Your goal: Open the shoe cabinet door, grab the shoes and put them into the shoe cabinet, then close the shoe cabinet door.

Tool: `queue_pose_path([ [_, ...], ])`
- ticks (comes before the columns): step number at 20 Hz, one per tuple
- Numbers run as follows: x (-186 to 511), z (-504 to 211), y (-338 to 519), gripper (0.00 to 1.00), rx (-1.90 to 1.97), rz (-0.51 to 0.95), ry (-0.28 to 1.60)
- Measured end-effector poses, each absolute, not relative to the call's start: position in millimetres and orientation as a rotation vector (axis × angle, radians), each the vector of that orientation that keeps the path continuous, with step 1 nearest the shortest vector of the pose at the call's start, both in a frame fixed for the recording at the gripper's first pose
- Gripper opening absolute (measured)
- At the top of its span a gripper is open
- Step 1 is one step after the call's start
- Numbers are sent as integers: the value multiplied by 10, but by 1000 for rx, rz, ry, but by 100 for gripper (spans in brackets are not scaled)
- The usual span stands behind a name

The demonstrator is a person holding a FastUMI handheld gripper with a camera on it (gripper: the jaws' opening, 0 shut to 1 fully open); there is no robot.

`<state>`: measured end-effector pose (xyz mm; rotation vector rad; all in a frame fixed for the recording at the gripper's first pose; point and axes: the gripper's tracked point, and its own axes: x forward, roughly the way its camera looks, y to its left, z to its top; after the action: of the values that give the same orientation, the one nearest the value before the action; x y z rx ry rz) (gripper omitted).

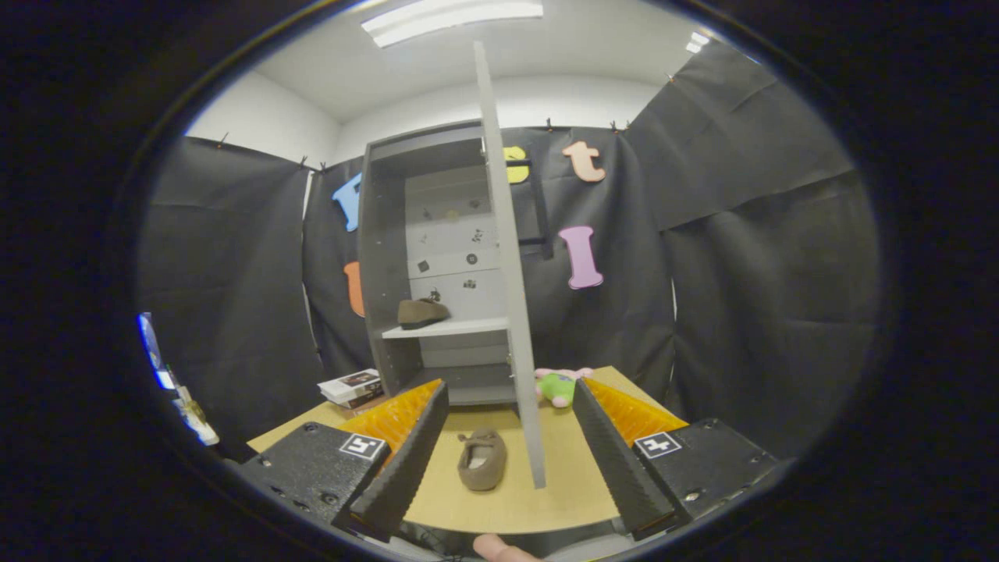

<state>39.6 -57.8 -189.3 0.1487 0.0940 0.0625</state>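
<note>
- I am holding my tongs [503,457] wide open above the wooden surface [546,499], and they are gripping nothing at all.
- The shoe cabinet [386,257] is standing at the far side of the surface, and its door [507,273] is swung out toward me, so I am seeing it nearly edge-on between the two fingers.
- One brown shoe [422,312] is already lying on the shelf [449,329] inside the cabinet.
- The second shoe [481,460] is lying on the surface between my fingers and a little ahead of them, just beside the bottom of the open door, with its opening facing up.
- So I am judging that the opening step is done and the shoe-moving step is half done; I am now going for this second shoe.
- The next move is asking me to lower the tongs over the shoe, bring one finger to each side and close on it, without knocking the door edge so close beside it.
- After that I am expecting to carry it into the cabinet and then push the door closed.
- A stack of books [353,387] and a green and pink soft toy [559,386] are lying near the cabinet foot; I am leaving them alone.
</note>
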Motion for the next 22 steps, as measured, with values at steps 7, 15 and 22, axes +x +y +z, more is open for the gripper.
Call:
queue_pose_path([
  [7,591,-2309,67,100,134,134,162],
  [15,1229,-3232,592,100,137,109,306],
  [22,1864,-4003,868,100,42,95,353],
])
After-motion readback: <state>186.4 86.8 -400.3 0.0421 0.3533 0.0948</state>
